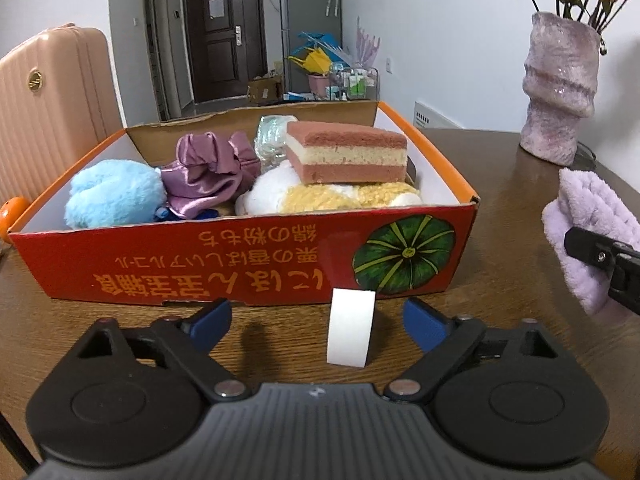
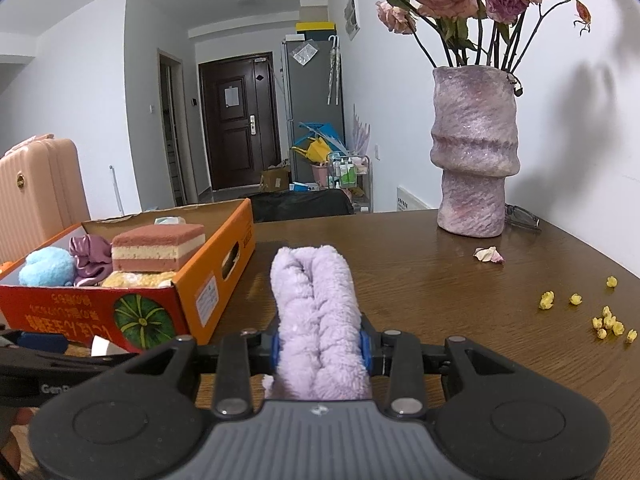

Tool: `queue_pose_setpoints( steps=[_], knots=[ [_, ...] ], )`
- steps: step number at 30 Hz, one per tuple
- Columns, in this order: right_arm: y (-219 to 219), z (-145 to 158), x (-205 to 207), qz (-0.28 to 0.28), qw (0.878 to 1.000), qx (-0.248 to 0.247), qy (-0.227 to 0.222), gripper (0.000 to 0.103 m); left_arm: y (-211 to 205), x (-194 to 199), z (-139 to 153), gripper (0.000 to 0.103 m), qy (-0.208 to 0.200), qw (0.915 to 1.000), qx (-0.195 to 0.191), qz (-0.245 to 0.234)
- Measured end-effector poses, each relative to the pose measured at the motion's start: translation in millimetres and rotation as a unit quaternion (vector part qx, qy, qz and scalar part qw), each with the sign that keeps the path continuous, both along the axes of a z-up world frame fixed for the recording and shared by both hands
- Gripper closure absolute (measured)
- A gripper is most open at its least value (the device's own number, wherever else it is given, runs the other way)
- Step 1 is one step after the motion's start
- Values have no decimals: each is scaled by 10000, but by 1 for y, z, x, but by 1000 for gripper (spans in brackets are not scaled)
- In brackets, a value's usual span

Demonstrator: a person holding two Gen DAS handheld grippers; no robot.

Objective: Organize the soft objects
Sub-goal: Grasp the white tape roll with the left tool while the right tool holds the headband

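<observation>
Tabletop (image 2: 420, 280) beside box (image 2: 224, 280) seemingly bare; right gripper (image 2: 320, 344) clamps towel (image 2: 316, 300)

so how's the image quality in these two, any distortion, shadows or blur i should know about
Left wrist view: strong fisheye bending, the suitcase and vase lean outward; the box is sharp and the open left gripper casts a soft shadow on the table. Right wrist view: dark vignette corners, flower shadows on the wall, the lilac towel in the right gripper slightly soft.
</observation>
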State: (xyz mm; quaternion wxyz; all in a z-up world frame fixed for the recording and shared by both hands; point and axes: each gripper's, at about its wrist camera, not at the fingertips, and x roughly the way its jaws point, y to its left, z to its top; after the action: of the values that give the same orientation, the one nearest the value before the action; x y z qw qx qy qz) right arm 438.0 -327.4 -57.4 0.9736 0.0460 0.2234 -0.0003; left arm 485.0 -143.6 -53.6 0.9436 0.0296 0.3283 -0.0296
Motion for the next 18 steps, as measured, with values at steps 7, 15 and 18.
queue_pose_setpoints(
  steps=[7,15,18],
  knots=[
    [0,-1,0,-4,10000,23,41,69,-3,3,-4,59,189,9995,-4,-271],
    [1,-2,-1,45,10000,-19,67,68,-3,0,-5,83,160,9990,-70,-420],
    [2,-2,-1,57,10000,-28,69,68,-4,-2,-4,83,133,9989,-42,-453]
  ],
)
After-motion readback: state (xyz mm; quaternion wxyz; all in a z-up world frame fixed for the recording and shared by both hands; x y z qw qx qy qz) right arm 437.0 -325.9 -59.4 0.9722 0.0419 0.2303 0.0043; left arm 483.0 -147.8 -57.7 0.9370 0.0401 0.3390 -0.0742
